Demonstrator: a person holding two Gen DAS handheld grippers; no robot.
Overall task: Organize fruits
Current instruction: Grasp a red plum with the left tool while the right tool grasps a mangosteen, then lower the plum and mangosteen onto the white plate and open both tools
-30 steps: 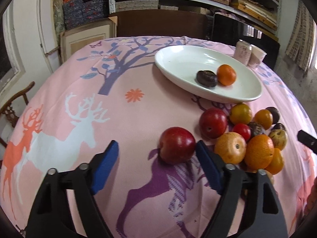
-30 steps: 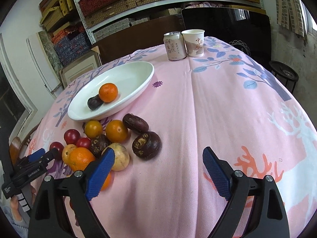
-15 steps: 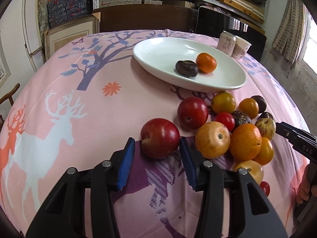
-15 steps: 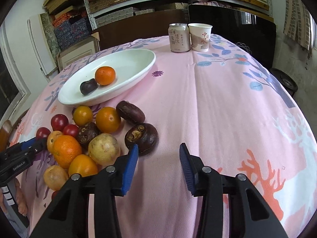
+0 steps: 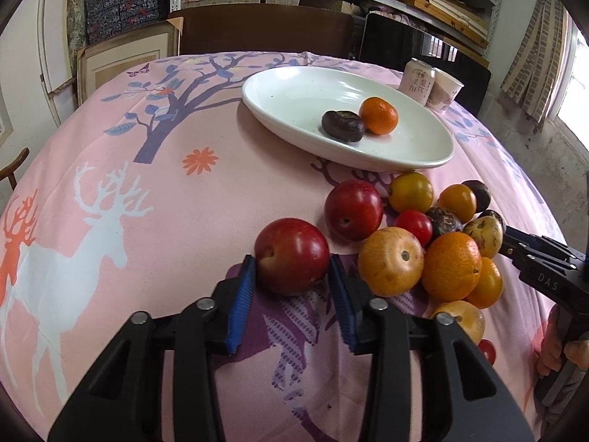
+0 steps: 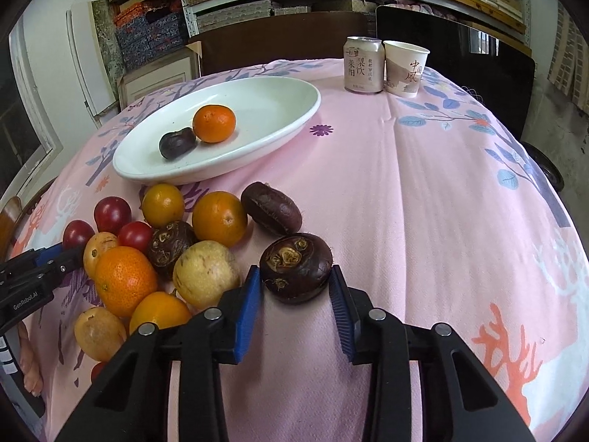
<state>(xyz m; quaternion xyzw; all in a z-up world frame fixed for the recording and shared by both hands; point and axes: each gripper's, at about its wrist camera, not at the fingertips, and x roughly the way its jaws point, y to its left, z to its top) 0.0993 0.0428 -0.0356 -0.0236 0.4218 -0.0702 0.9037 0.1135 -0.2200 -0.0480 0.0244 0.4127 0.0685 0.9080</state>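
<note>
Two hand-held grippers reach over a round table (image 5: 110,169) draped in a pink cloth printed with deer and trees; the left gripper (image 5: 292,276) has just been closing, and its blue pads now press both sides of a red plum (image 5: 292,256) that sits on the cloth at the near left edge of a fruit pile (image 5: 423,243); the right gripper (image 6: 296,287) has likewise just been closing, and its blue pads touch either side of a dark brown, knobbly water chestnut (image 6: 296,267) lying on the cloth at the right edge of the same pile; the pile holds oranges, smaller red fruits, yellowish fruits and more dark brown ones, crowded together and touching; just beyond the pile stands a white oval plate (image 6: 265,110), holding one orange (image 6: 214,118) and one dark brown fruit (image 6: 177,143) side by side, touching; at the far side of the table a drink can (image 6: 362,64) and a paper cup (image 6: 405,68) stand upright beside each other; shelves of boxes fill the wall behind.
</note>
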